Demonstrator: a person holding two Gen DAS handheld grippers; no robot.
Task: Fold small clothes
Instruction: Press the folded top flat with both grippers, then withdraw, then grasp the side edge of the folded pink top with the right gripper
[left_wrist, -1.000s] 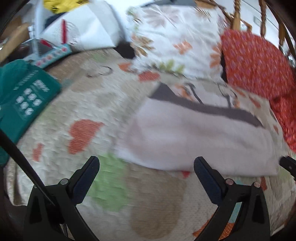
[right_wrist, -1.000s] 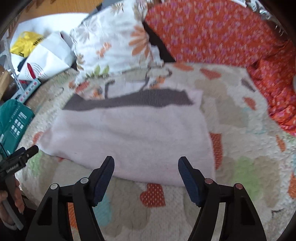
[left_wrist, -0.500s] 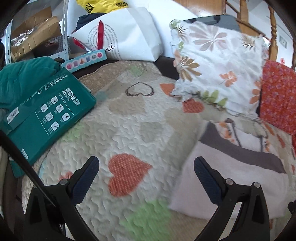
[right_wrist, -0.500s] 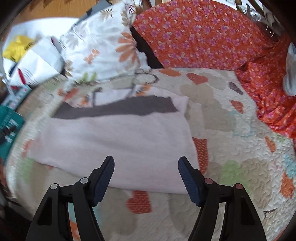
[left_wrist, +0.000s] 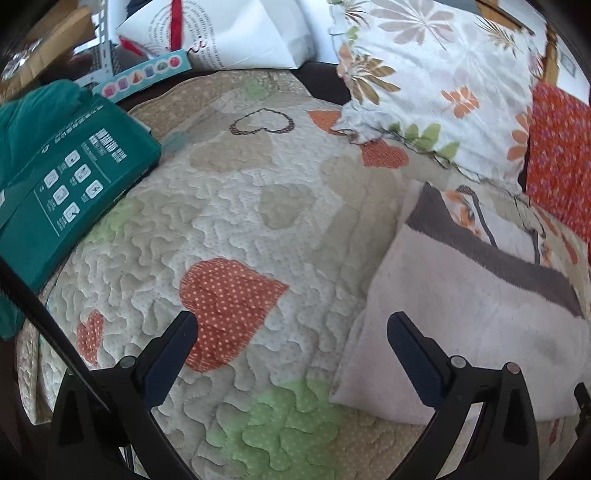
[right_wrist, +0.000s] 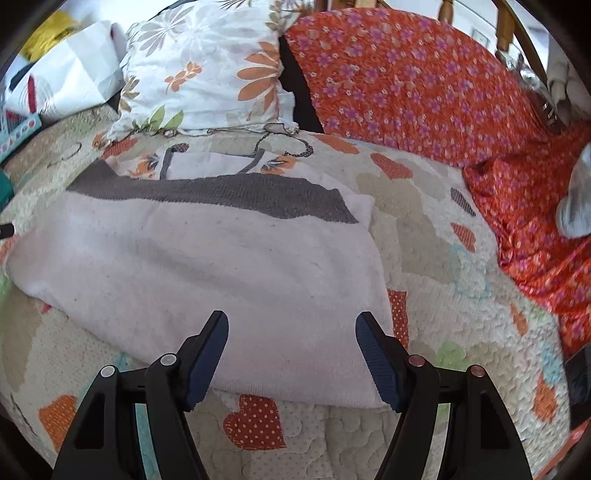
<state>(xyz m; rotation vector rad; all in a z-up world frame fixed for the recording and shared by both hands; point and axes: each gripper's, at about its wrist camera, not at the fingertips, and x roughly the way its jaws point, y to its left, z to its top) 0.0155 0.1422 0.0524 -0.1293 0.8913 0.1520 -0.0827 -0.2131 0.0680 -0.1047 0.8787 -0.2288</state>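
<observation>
A pale pink folded garment with a dark grey band along its far edge lies flat on the heart-patterned quilt. It also shows at the right of the left wrist view. My right gripper is open and empty, just above the garment's near edge. My left gripper is open and empty over bare quilt, to the left of the garment; its right finger overlaps the garment's left edge in view.
A floral pillow and an orange flowered cushion stand behind the garment. A green box lies at the quilt's left edge, with a white paper bag behind it. A patterned cloth lies beyond the garment.
My left gripper has swung left, off the garment and over bare quilt. My right gripper has moved closer to the garment's near edge. Both stayed open.
</observation>
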